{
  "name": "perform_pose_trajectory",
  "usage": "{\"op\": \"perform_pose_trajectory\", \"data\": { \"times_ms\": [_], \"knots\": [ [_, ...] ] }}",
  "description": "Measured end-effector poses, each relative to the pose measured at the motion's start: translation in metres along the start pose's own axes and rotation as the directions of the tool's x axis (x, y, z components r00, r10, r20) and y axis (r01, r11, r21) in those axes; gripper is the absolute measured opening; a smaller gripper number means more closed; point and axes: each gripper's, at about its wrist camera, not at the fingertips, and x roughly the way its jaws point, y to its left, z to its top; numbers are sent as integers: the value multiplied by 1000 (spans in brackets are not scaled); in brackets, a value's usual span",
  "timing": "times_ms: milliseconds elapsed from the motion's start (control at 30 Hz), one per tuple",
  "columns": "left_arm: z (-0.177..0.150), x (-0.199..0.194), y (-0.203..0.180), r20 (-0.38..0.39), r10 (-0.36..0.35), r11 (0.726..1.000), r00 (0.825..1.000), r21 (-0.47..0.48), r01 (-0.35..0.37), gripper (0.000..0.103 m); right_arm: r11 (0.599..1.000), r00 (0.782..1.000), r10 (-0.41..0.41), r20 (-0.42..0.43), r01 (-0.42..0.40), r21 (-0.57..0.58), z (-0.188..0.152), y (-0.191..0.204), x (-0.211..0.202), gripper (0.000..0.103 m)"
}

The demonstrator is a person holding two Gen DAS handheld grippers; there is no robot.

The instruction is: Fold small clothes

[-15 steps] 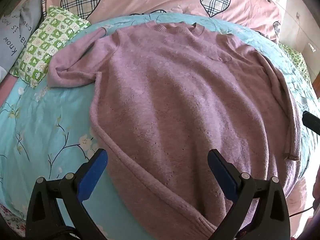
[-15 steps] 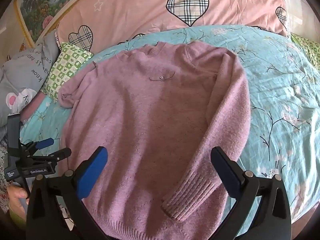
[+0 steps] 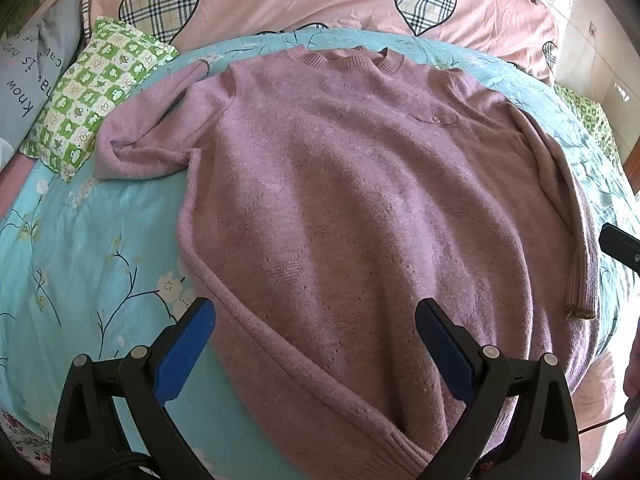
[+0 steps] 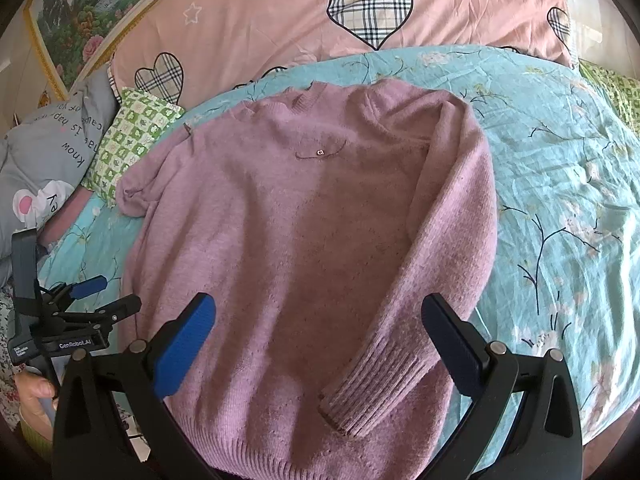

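Observation:
A mauve knit sweater (image 3: 360,200) lies flat, front up, on the turquoise floral bedsheet (image 3: 88,240), neck towards the pillows. Its left sleeve (image 3: 148,136) is bent back near the green pillow. Its right sleeve (image 4: 452,248) lies down along the body, cuff (image 4: 372,392) near the hem. My left gripper (image 3: 316,320) is open and empty, hovering over the sweater's lower left side edge. My right gripper (image 4: 320,316) is open and empty above the lower body, the cuff between its fingers in view. The left gripper also shows in the right wrist view (image 4: 86,296).
A green checked pillow (image 3: 92,92) and a grey printed cushion (image 4: 52,160) lie at the left. A pink duvet with plaid hearts (image 4: 360,12) runs along the back. The sweater's hem hangs near the bed's front edge.
Both views have barely shifted; the sweater lies as before and both grippers stay open.

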Motion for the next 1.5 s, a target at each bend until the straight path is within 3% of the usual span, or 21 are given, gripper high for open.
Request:
{"op": "perform_pose_trajectory", "data": {
  "times_ms": [500, 600, 933, 1133, 1267, 1367, 1433, 1467, 1500],
  "knots": [
    [-2, -5, -9, 16, -35, 999, 999, 16, 35, 100, 1000, 1000, 0, -5, 0, 8, 1, -9, -4, 103],
    [-5, -7, -9, 61, -47, 999, 997, 20, 46, 100, 1000, 1000, -7, -2, 7, 12, -1, -14, -6, 103],
    [-3, -9, -16, 108, -74, 996, 991, 60, 68, 100, 999, 999, -27, -17, 27, 45, -15, -34, -5, 102],
    [4, -10, -21, 107, -89, 994, 990, 65, 83, 100, 998, 998, -52, -22, 53, 38, -15, -35, 4, 78],
    [10, -4, -22, 94, -82, 995, 992, 73, 75, 100, 987, 986, -158, -43, 157, -22, -16, -34, 14, 66],
    [14, 1, -19, 80, -86, 995, 993, 62, 81, 100, 974, 974, -222, -50, 219, -52, -18, -40, 17, 42],
    [15, 3, -16, 71, -99, 994, 993, 47, 96, 100, 976, 976, -215, -37, 213, -42, -15, -47, 13, 26],
    [16, 5, -15, 68, -102, 994, 992, 42, 99, 100, 979, 979, -202, -26, 201, -29, -13, -50, 9, 13],
    [16, 7, -13, 64, -102, 994, 993, 38, 100, 100, 981, 981, -193, -18, 193, -23, -11, -52, 7, 10]
  ]
}}
